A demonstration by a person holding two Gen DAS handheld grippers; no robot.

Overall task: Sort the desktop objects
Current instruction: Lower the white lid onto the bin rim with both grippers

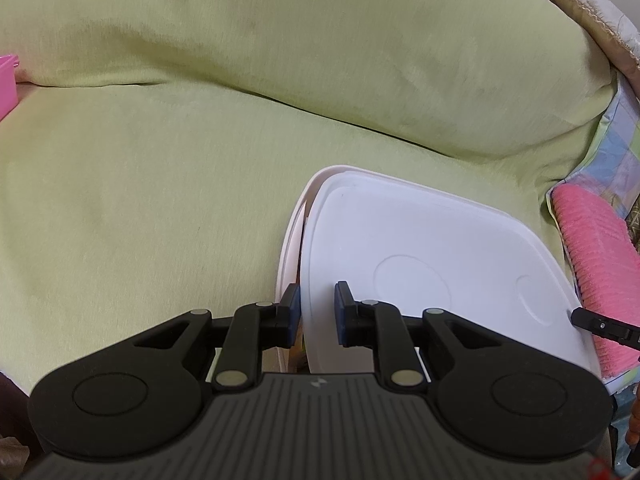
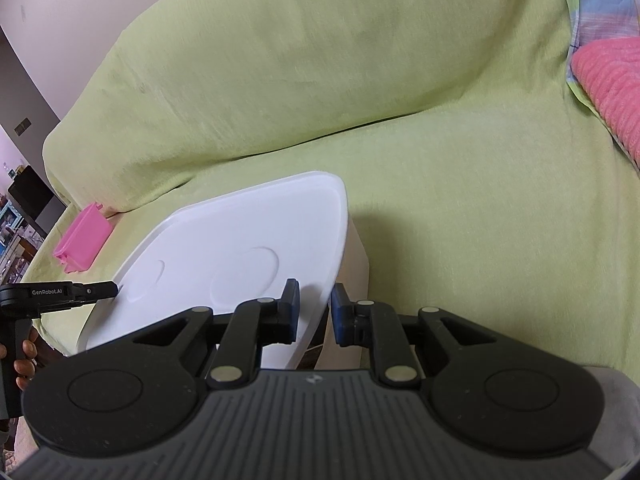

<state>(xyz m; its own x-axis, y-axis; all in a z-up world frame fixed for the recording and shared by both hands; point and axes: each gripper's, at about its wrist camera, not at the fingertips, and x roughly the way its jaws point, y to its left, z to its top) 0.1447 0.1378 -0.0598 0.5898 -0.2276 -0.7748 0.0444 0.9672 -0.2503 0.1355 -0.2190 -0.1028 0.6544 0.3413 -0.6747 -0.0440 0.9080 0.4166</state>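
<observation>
My left gripper (image 1: 317,314) straddles the left edge of the white lid (image 1: 432,264); its fingers (image 1: 292,312) stand a little apart with the rim between them, and I cannot tell whether the pads actually bear on it. My right gripper (image 2: 315,312) takes the opposite edge in the same way, fingers (image 2: 292,308) slightly apart about the rim, contact likewise unclear. Holding at both ends appears meant to keep the lid level. The lid sits skewed on the white box (image 1: 289,256), leaving a gap along the left side where contents show, too dark to identify. I judge the lid is being seated or lifted; I cannot say which. The box rests on a green sofa (image 1: 160,200). A pink bin (image 2: 82,248) lies well apart, at the sofa's end. A pink towel (image 1: 592,248) lies just beside the box.
</observation>
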